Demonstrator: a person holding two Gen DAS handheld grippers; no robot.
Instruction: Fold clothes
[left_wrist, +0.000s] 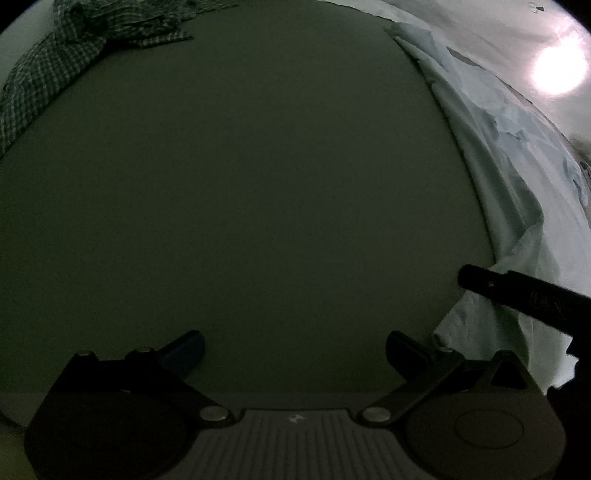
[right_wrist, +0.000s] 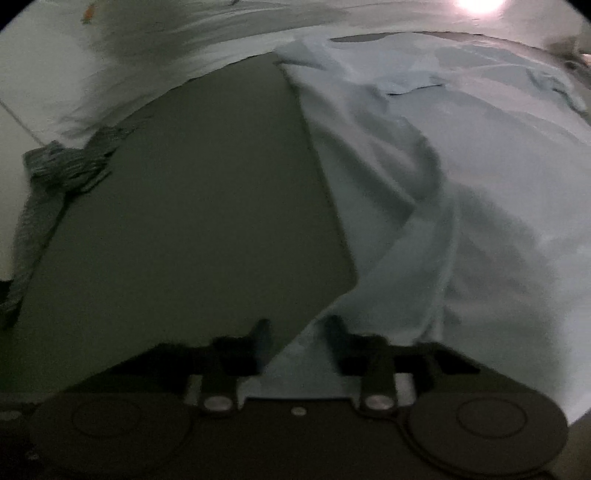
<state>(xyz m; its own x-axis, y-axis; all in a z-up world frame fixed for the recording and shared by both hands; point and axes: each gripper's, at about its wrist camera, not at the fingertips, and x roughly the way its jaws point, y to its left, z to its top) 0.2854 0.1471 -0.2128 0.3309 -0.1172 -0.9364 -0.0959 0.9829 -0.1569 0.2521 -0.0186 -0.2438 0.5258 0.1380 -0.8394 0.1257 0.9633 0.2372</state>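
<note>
A pale blue garment (right_wrist: 461, 177) lies spread and rumpled over the right side of a dark green table (right_wrist: 207, 206). My right gripper (right_wrist: 297, 336) is open, its fingers straddling the garment's near corner, which lies between them. In the left wrist view the same garment (left_wrist: 495, 173) runs along the table's right side, and the right gripper's dark finger (left_wrist: 517, 291) rests on its lower edge. My left gripper (left_wrist: 293, 349) is open and empty, low over bare green table (left_wrist: 240, 192).
A green checked shirt (left_wrist: 55, 62) lies crumpled at the table's far left corner; it also shows in the right wrist view (right_wrist: 62, 166), hanging over the left edge. A glossy pale floor (right_wrist: 48, 66) surrounds the table, with a bright light glare (left_wrist: 559, 68).
</note>
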